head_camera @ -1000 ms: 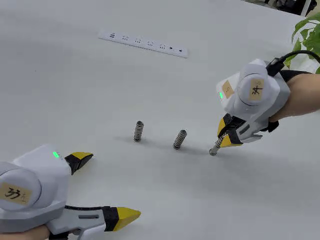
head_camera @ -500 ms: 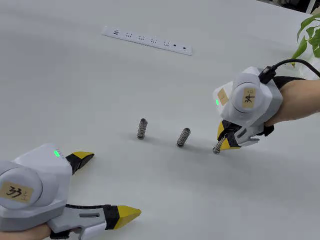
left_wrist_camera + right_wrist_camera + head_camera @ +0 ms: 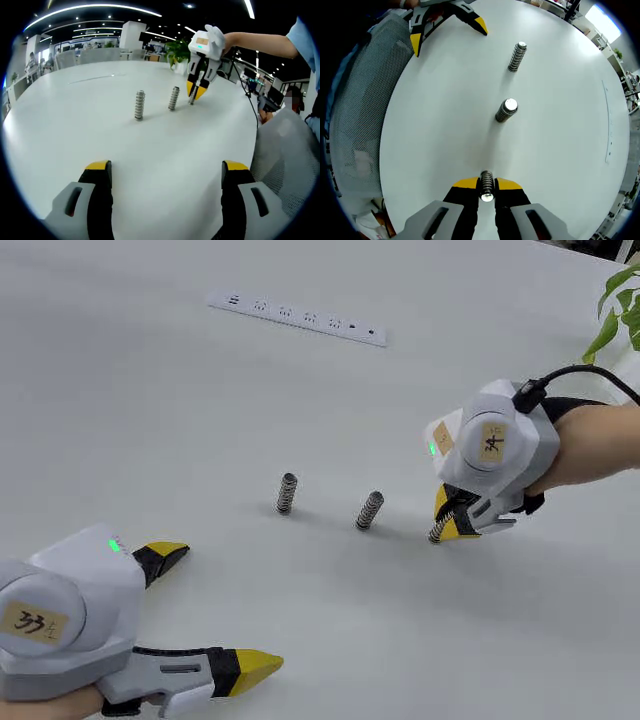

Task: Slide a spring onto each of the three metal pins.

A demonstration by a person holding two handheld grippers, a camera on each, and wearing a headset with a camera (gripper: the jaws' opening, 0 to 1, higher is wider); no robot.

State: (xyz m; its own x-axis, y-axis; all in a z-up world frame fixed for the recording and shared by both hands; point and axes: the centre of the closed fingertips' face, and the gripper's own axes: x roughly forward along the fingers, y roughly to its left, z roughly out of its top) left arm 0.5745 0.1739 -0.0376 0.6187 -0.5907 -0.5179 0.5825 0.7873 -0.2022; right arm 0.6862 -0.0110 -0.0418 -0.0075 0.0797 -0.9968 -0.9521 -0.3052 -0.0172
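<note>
Hiding part of the third spring [image 3: 486,178], right gripper [image 3: 487,185] jaws grasp it; left gripper [image 3: 166,166] jaws gape.

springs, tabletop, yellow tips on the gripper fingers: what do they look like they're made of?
Springs: grey coiled wire with small glints, looks like bare steel; the alloy can't be told.
Tabletop: white, smooth, low sheen with soft light reflections, probably laminate or painted board.
Fingertips: dull yellow over black sections, likely plastic or rubber; can't tell which.
</note>
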